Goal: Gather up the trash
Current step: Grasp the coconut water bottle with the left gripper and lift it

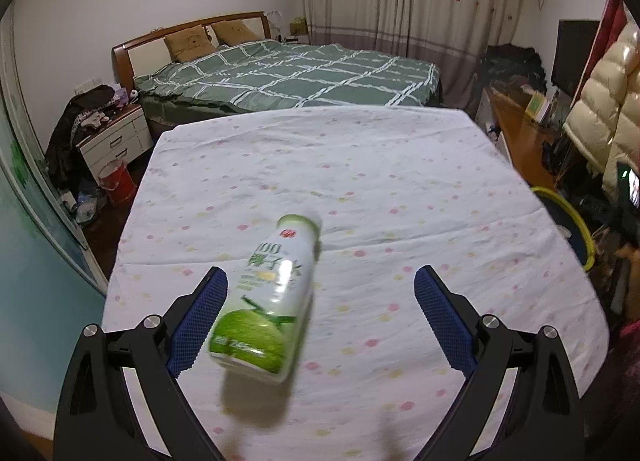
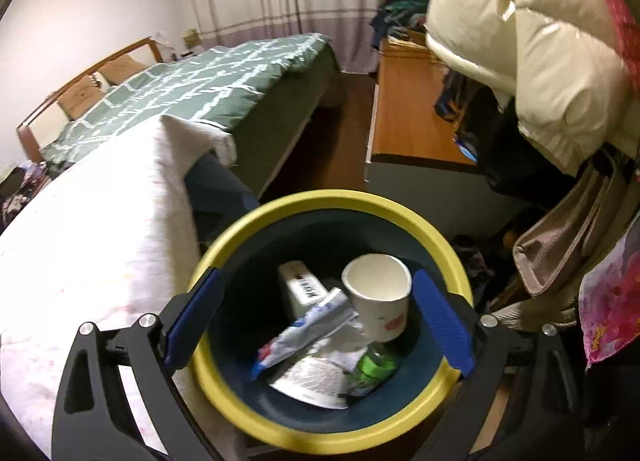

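Note:
In the left wrist view a white and green drink bottle [image 1: 266, 301] lies on the dotted white tablecloth [image 1: 380, 189], close to the left blue pad; whether it touches is unclear. My left gripper [image 1: 320, 321] is open around it. In the right wrist view my right gripper [image 2: 318, 317] is open and empty above a dark blue bin with a yellow rim [image 2: 448, 249]. The bin holds a white paper cup [image 2: 380, 297], a white box [image 2: 300, 287], a foil wrapper [image 2: 308, 331], printed paper [image 2: 316, 377] and a green bottle [image 2: 374, 365].
The bin's rim [image 1: 576, 221] shows past the table's right edge. A green checked bed [image 1: 288, 77] stands behind the table, a white nightstand [image 1: 116, 139] and red bucket [image 1: 116, 183] at left. A wooden cabinet [image 2: 408, 109] and hanging cream puffer coat [image 2: 532, 41] are at right.

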Motion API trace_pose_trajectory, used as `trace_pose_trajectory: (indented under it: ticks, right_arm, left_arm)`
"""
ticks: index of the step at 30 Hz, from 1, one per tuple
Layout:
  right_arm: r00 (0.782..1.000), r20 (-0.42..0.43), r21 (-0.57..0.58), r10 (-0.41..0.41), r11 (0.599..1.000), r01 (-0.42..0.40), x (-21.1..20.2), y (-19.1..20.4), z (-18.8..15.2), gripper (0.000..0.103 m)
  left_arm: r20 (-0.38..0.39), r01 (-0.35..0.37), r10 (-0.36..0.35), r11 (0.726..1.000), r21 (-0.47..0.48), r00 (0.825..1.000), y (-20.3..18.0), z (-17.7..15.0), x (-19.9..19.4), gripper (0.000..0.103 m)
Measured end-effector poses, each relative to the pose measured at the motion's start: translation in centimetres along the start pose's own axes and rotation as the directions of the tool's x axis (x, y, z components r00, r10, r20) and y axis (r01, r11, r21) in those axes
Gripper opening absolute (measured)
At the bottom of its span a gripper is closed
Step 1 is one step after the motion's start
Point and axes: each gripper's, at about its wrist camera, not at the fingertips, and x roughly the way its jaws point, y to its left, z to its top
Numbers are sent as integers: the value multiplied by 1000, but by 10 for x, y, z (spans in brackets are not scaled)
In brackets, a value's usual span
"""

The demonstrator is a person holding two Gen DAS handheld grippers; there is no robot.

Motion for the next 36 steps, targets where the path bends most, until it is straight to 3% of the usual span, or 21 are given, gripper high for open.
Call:
trace_pose_trajectory:
  ticks: [12,14,20,24,27,36]
  right_arm:
    - [998,-2,-73,64,995,-64,-11,36,-4,92]
    - [998,-10,-78,67,995,-68,-9,38,-6,92]
    - [996,-18,-85,86,993,-87,-8,43,-7,92]
    - [996,-18,-91,88,992,-90,-10,43,-7,92]
    - [996,-23,-86,91,992,-93,-9,41,-8,92]
    - [994,-18,-79,105,991,-106,-14,36,-11,92]
  left_arm:
    - [-118,-20,18,1000,-18,993,43,-33,36,89]
    - [-129,-2,-4,999,-41,992,49,-36,41,82]
    - [-144,19,-28,998,-63,989,55,-43,54,75]
    - [-128,38,-47,997,-72,991,54,-43,57,58]
    - [-107,31,-39,997,-75,994,54,-40,54,58]
    - [12,-79,78,996,36,997,39,-20,25,56]
